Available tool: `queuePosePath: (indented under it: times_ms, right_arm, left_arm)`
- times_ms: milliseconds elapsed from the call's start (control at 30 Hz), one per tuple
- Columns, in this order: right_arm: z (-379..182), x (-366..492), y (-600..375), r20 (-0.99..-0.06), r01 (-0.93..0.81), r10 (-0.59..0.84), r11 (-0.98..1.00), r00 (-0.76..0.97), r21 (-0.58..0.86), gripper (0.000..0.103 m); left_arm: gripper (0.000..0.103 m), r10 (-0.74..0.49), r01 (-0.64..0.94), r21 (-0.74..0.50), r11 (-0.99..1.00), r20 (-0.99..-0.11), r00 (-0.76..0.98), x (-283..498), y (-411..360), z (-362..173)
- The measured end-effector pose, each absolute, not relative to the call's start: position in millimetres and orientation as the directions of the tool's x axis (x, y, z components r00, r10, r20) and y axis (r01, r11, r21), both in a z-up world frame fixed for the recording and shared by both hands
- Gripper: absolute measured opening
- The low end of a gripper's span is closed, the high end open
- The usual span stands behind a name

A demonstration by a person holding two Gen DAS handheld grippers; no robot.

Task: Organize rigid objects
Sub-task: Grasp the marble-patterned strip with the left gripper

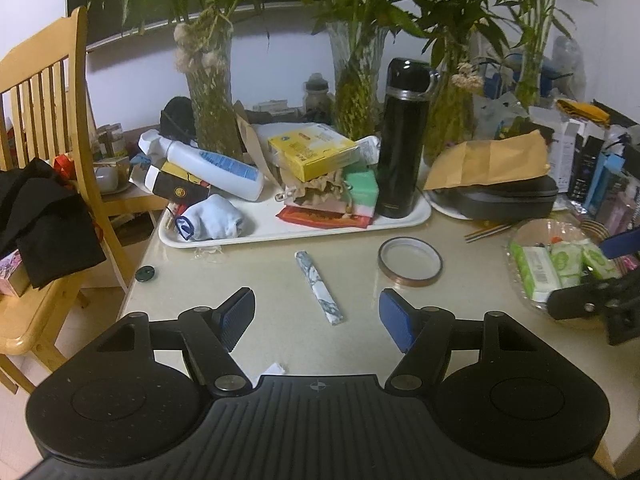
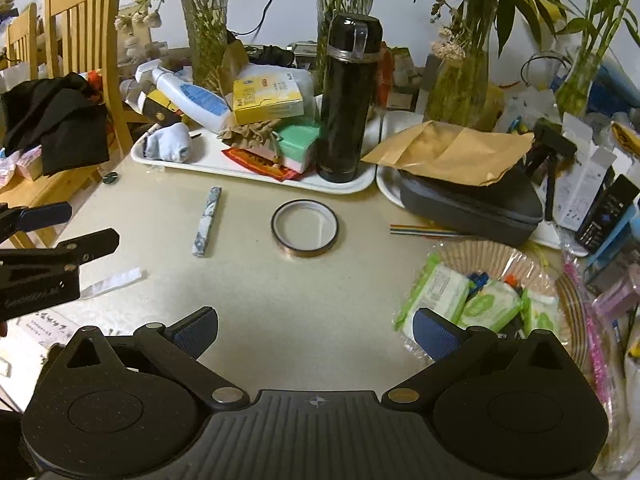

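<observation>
A thin patterned stick packet [image 1: 319, 287] lies on the beige table just ahead of my open, empty left gripper [image 1: 318, 320]; it also shows in the right wrist view [image 2: 207, 221]. A roll of amber tape [image 1: 410, 262] lies flat to its right, seen too in the right wrist view [image 2: 305, 228]. A white tray [image 1: 280, 232] behind holds a black flask [image 1: 402, 140], yellow box [image 1: 312, 152], white bottle [image 1: 212, 166], green box and rolled sock. My right gripper [image 2: 316, 332] is open and empty over bare table, at the near right.
A basket of wipe packs [image 2: 480, 300] sits at the right, by my right gripper. A grey case under a brown envelope [image 2: 460, 152] lies behind it. Glass vases with plants [image 1: 212, 92] line the back. A wooden chair with black cloth [image 1: 44, 216] stands left.
</observation>
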State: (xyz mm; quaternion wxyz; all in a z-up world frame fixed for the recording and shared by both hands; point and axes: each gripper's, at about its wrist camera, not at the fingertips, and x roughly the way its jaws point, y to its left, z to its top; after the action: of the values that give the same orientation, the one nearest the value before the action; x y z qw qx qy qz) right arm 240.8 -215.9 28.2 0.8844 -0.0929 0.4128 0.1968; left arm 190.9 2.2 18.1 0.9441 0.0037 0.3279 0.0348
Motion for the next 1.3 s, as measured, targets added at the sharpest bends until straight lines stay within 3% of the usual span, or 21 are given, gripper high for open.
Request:
queuePosePath:
  times_ms: [300,1033,1300]
  right_arm:
    - [19,256,-216,-0.802,-0.393,0.225,0.919,0.553,-0.013,0.103]
    - [22,257,-219,-0.806,-0.412,0.274,0.91,0.524,0.041,0.103]
    - [21,261,-219,-0.808,-0.405,0.268,0.914,0.525,0.04,0.103]
  left_arm:
    - [0.068,0.072,-0.059,0.042,0.997,-0.665,0.743,229,9,-1]
    - [0.067,0.085,-0.054,0.066,0.996,-0.785,0.614,310,18,-57]
    - [0.051,0.072,-0.072,0.038,0.997,-0.822,0.565,331,24,-77]
